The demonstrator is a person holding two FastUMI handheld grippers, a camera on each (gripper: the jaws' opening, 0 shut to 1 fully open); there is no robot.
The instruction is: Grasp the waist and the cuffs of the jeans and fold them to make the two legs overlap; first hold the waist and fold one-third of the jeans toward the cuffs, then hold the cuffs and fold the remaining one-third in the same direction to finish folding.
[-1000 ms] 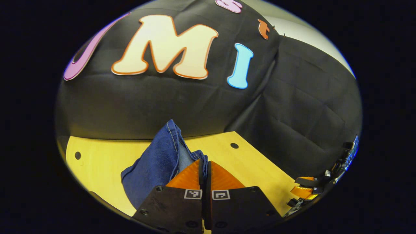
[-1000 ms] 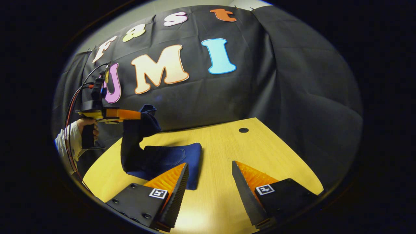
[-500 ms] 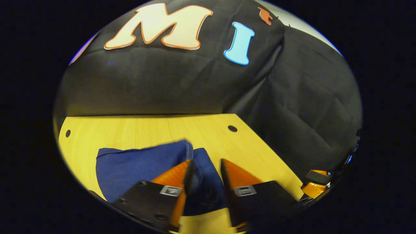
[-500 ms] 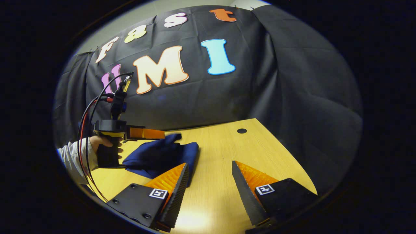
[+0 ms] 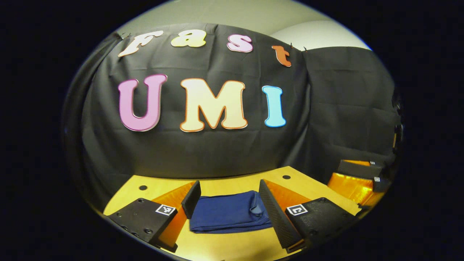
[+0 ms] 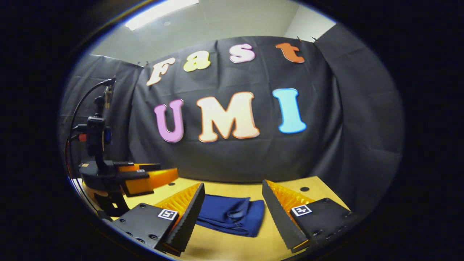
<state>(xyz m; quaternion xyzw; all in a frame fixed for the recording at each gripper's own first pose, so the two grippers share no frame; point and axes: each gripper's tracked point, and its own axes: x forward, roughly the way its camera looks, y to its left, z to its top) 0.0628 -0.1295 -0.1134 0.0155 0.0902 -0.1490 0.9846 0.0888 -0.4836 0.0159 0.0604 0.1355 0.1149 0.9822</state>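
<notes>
Both our grippers [image 5: 224, 197] [image 6: 232, 203] hang spread apart above the folded dark-blue denim jeans [image 5: 229, 216], whose loose top fold could spring open.

Folded jeans [image 6: 232, 215] lie on the table [image 6: 232, 246] beyond the right claw's [image 6: 233, 210] spread fingers.

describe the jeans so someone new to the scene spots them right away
Find the yellow wooden table in front of the black cloth wall. Near its middle lies the jeans, folded into a flat dark blue denim bundle. It is the only fabric lying on the tabletop.
</notes>
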